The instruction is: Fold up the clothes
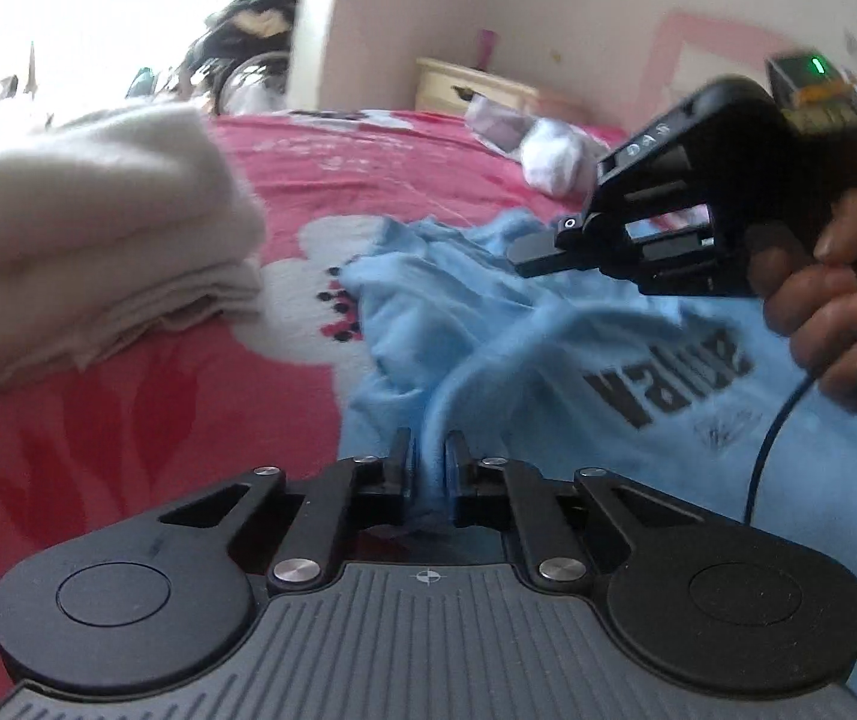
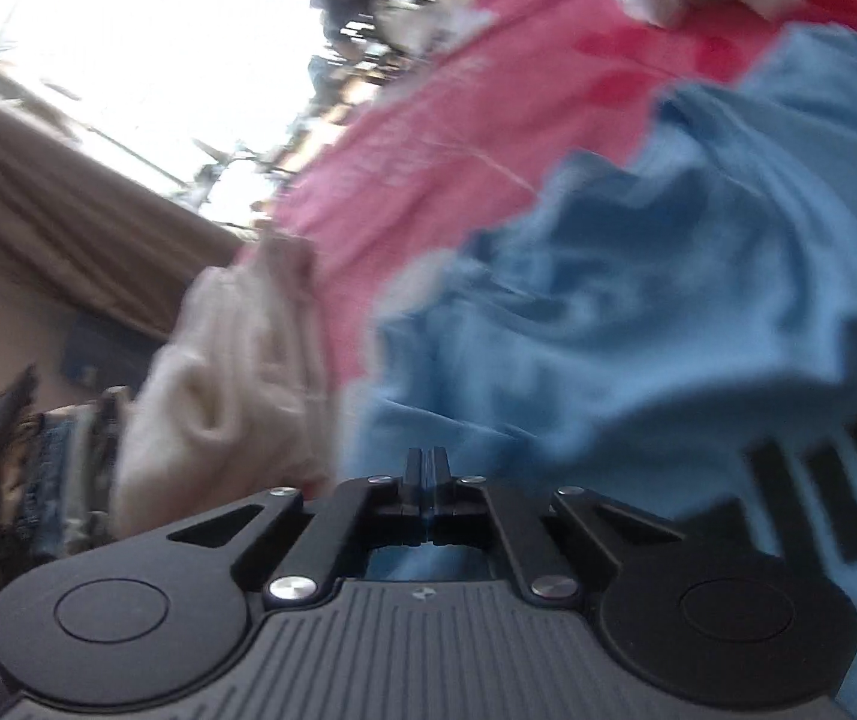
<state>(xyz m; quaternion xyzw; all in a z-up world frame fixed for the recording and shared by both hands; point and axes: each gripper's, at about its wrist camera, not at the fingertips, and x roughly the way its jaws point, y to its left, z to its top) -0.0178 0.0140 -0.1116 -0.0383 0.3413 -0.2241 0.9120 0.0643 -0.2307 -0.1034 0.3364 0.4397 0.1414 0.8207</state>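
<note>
A light blue T-shirt (image 1: 548, 336) with black lettering lies rumpled on the pink bedspread (image 1: 146, 420). My left gripper (image 1: 428, 456) is shut on a fold of the blue T-shirt, which runs up between its jaws. My right gripper (image 2: 426, 462) has its jaws together above the blue T-shirt (image 2: 638, 312), with nothing visible between them. It also shows in the left wrist view (image 1: 524, 255), held in a hand over the shirt's far part, tilted down to the left.
A folded cream garment (image 1: 80, 264) sits on the bed at the left; it also shows in the right wrist view (image 2: 230, 378). A white crumpled cloth (image 1: 554, 162) and a bedside cabinet (image 1: 476, 87) are at the back. A bright window is behind.
</note>
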